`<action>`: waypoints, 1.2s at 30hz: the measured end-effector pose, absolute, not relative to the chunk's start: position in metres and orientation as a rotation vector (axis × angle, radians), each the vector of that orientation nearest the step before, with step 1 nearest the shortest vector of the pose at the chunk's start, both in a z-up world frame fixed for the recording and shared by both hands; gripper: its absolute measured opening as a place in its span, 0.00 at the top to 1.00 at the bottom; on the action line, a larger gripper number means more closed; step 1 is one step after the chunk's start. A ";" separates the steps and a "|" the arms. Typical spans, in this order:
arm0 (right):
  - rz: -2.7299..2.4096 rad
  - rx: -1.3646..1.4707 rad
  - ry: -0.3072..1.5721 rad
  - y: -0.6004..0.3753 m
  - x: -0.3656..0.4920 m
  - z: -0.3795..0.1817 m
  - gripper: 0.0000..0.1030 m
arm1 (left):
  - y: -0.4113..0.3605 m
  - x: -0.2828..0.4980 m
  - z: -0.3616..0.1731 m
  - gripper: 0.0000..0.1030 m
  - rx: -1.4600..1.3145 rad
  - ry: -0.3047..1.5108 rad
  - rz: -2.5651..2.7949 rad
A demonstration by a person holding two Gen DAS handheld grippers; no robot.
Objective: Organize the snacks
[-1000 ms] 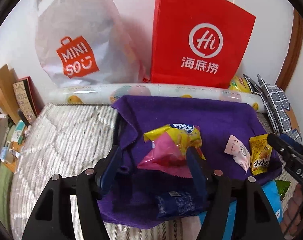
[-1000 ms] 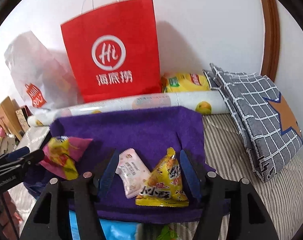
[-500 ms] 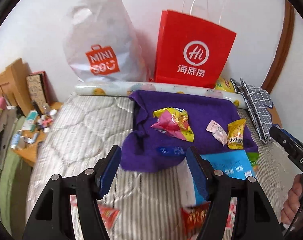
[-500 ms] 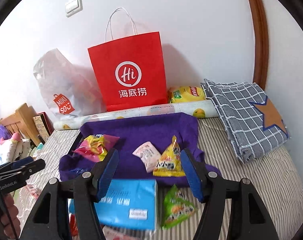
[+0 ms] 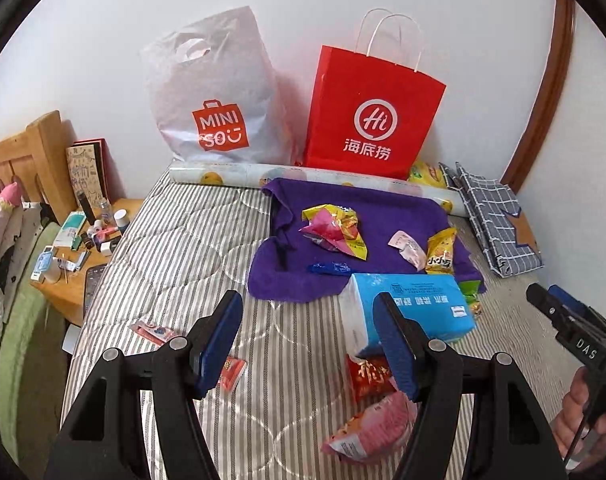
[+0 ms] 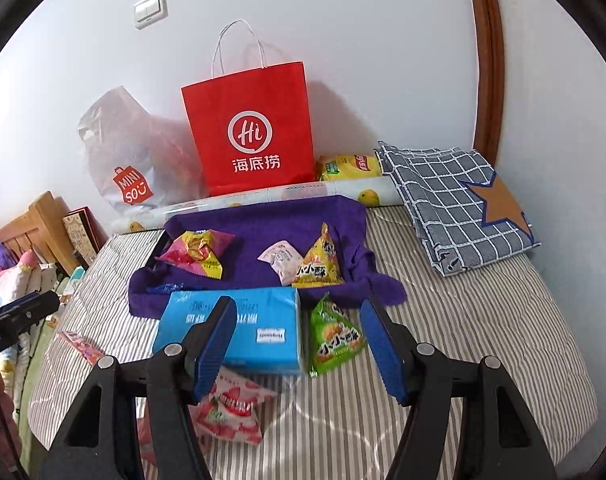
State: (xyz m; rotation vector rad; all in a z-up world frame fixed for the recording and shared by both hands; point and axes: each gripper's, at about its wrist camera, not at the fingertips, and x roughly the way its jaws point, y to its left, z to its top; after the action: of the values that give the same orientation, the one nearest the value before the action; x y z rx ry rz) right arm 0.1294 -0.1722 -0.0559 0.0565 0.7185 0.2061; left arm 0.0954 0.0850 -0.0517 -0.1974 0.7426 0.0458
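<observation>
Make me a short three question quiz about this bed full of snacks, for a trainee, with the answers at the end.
1. True or false: the green snack packet lies on the purple towel.
2. Which bag stands directly behind the towel, against the wall? A) the red paper bag B) a black backpack C) a wicker basket
3. Fill in: the jaws of the left gripper and the right gripper are both ____ and hold nothing.

Key
1. False: it lies on the striped mattress, beside the blue tissue pack.
2. A
3. open
</observation>
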 end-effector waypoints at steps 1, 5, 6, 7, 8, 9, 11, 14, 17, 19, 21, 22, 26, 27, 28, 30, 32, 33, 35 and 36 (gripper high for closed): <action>0.204 0.055 0.723 -0.171 0.128 -0.056 0.39 | 0.085 0.094 -0.051 0.35 -0.197 0.743 0.045; 0.208 0.051 0.724 -0.169 0.119 -0.055 0.39 | 0.083 0.088 -0.050 0.35 -0.187 0.749 0.044; 0.211 0.050 0.723 -0.168 0.117 -0.054 0.39 | 0.083 0.087 -0.049 0.35 -0.189 0.749 0.046; 0.214 0.049 0.720 -0.167 0.115 -0.053 0.39 | 0.084 0.086 -0.049 0.35 -0.192 0.747 0.044; 0.217 0.046 0.717 -0.166 0.113 -0.052 0.39 | 0.085 0.083 -0.048 0.35 -0.195 0.745 0.043; 0.222 0.042 0.695 -0.165 0.111 -0.051 0.39 | 0.087 0.081 -0.048 0.35 -0.195 0.744 0.048; 0.221 0.030 0.690 -0.163 0.106 -0.049 0.39 | 0.091 0.078 -0.048 0.35 -0.199 0.743 0.057; 0.229 0.019 0.678 -0.161 0.096 -0.049 0.39 | 0.096 0.076 -0.051 0.35 -0.212 0.756 0.057; 0.220 0.011 0.684 -0.160 0.092 -0.054 0.39 | 0.100 0.074 -0.054 0.35 -0.209 0.765 0.060; 0.213 0.018 0.697 -0.162 0.092 -0.060 0.39 | 0.101 0.075 -0.055 0.35 -0.201 0.771 0.061; 0.206 0.031 0.709 -0.166 0.095 -0.064 0.39 | 0.104 0.076 -0.057 0.35 -0.200 0.773 0.060; 0.206 0.040 0.713 -0.168 0.096 -0.066 0.39 | 0.105 0.078 -0.058 0.35 -0.201 0.775 0.062; 0.205 0.047 0.718 -0.174 0.103 -0.072 0.39 | 0.112 0.084 -0.063 0.35 -0.216 0.781 0.070; 0.205 0.042 0.717 -0.175 0.106 -0.075 0.39 | 0.114 0.085 -0.064 0.35 -0.222 0.779 0.074; 0.210 0.041 0.717 -0.177 0.109 -0.078 0.39 | 0.116 0.086 -0.066 0.35 -0.227 0.780 0.078; 0.223 0.047 0.723 -0.181 0.115 -0.082 0.39 | 0.119 0.089 -0.069 0.35 -0.242 0.784 0.087; 0.230 0.053 0.734 -0.184 0.123 -0.089 0.39 | 0.123 0.091 -0.073 0.35 -0.254 0.786 0.096; 0.231 0.057 0.739 -0.186 0.127 -0.094 0.39 | 0.125 0.092 -0.075 0.35 -0.253 0.789 0.106; 0.235 0.062 0.747 -0.188 0.136 -0.102 0.45 | 0.128 0.094 -0.080 0.35 -0.254 0.790 0.128; 0.233 0.064 0.760 -0.189 0.143 -0.107 0.47 | 0.130 0.095 -0.083 0.35 -0.256 0.798 0.143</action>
State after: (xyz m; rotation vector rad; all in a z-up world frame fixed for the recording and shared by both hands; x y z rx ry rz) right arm 0.1428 -0.1893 -0.1073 0.0640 0.7602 0.2329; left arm 0.0950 0.1303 -0.0826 -0.2564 0.7983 0.1426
